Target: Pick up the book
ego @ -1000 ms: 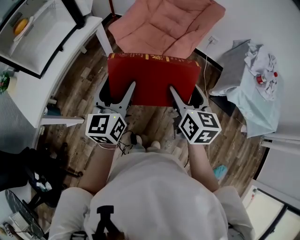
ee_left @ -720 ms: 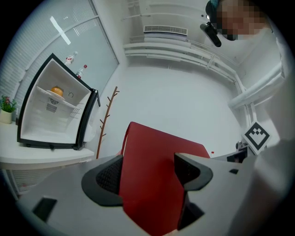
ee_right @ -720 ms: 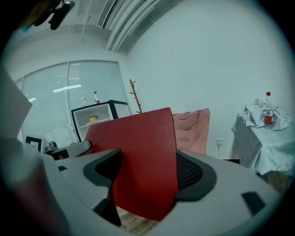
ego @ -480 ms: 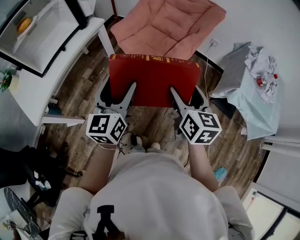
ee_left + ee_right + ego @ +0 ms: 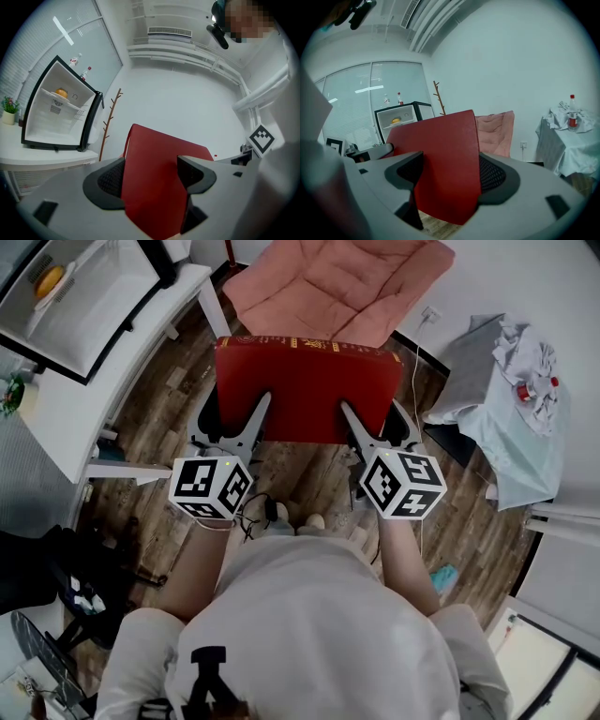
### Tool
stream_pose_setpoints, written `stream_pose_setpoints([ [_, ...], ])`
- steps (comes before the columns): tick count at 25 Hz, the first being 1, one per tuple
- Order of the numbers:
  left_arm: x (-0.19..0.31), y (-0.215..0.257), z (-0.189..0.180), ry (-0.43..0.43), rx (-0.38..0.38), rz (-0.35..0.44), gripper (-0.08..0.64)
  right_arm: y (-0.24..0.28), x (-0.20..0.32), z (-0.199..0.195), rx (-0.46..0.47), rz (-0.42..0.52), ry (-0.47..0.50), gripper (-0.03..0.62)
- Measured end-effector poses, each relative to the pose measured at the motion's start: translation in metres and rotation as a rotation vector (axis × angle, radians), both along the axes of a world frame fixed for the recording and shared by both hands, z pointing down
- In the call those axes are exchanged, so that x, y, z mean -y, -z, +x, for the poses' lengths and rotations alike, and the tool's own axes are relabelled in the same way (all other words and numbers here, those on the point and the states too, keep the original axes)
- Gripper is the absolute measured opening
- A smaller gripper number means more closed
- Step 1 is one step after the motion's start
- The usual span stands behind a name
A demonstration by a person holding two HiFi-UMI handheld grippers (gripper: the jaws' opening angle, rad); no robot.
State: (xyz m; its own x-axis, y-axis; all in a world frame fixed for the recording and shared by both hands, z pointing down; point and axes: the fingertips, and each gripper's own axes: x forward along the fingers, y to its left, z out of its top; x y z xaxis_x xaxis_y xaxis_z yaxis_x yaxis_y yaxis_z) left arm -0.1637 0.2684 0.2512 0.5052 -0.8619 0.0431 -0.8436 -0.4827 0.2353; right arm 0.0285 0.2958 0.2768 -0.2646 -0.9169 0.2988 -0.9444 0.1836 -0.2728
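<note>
Both grippers are closed on the book (image 5: pixel 305 390). In the left gripper view, the left gripper (image 5: pixel 151 180) is seen with its dark pads pressed on either face of the red cover, and the right gripper (image 5: pixel 446 176) is shown clamped the same way in its own view. From the head view, the book is held by its near edge, one gripper toward each near corner, with the gold-printed spine turned away from the person. It is carried in the air above the wooden floor (image 5: pixel 300 474), just in front of the pink cushion (image 5: pixel 337 287), and nothing is seen beneath it for support.

Compared with a second ago, the book is placed slightly higher in the head view, and its far edge is brought closer to the cushion; the grip points on it are unchanged. A small, steady lift is suggested by this, with no slipping. The pick-up is judged to be essentially done, since the book's weight appears to be taken wholly by the two clamps. Only a level, even hold is judged to be needed.
</note>
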Motion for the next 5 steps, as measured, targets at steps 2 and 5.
stream_pose_setpoints([
  [2, -0.0019, 0.0001, -0.0017, -0.002, -0.005, -0.002, 0.331, 0.0006, -0.0017, -0.0014, 0.000, -0.002, 0.001, 0.371],
  [5, -0.0038, -0.0003, -0.0041, -0.002, -0.013, -0.008, 0.331, 0.0012, -0.0032, -0.0036, -0.004, -0.006, 0.002, 0.371],
])
